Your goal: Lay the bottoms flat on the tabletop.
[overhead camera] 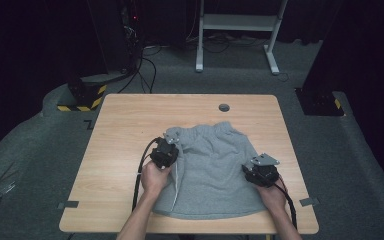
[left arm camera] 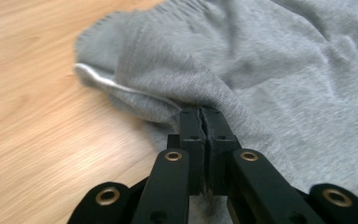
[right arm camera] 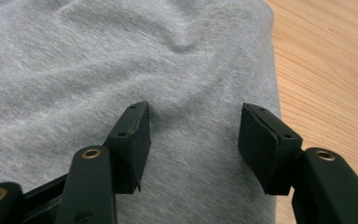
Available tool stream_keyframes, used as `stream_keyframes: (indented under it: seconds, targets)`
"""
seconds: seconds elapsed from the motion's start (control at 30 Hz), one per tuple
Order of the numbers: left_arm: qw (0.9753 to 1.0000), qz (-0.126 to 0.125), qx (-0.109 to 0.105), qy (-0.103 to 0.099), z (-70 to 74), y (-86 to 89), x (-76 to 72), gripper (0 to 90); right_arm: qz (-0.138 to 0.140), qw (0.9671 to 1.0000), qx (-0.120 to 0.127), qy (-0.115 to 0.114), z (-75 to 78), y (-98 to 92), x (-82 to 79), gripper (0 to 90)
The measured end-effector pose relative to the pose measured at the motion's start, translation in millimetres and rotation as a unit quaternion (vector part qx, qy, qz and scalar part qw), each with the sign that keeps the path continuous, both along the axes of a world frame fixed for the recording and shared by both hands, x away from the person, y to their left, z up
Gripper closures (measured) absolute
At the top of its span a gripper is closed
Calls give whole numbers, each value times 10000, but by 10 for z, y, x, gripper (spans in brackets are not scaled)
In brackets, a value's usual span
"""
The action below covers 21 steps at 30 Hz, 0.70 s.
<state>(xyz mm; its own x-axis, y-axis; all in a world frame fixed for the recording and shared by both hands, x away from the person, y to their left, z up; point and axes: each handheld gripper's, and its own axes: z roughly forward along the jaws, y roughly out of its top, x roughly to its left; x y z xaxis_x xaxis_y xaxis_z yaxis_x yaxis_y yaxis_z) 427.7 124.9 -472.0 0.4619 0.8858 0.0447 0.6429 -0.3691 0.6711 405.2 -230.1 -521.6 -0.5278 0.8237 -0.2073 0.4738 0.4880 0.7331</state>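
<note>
Left gripper (left arm camera: 203, 114): your jaws are clenched on a raised fold at the left edge of the grey shorts (overhead camera: 212, 170); a white drawstring (left arm camera: 121, 87) trails just left of the jaws, bare wooden table (overhead camera: 125, 130) beyond it.

Grey shorts: spread flat mid-table between your two grippers, waistband on the far side, hem near the front edge.

Right gripper (right arm camera: 193, 140): your jaws stand released over the cloth by its right edge, a strip of table just right of them.

Surroundings: grey carpet, cables, white stand legs.
</note>
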Motion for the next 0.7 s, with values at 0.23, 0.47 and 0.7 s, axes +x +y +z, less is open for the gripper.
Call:
stream_keyframes:
  seconds: [0.23, 0.47, 0.7]
  targets:
    - [9991, 335, 224, -130, 52, 337, -33, 881, 8, 10000, -19, -12, 0, 0, -1, 438]
    - [9960, 858, 229, 34, -83, 660, 6, 875, 0, 10000, -34, -31, -1, 4, -5, 439]
    - [9974, 692, -158, 83, -91, 649, -237, 609, -8, 10000, -38, -29, -1, 6, -7, 439]
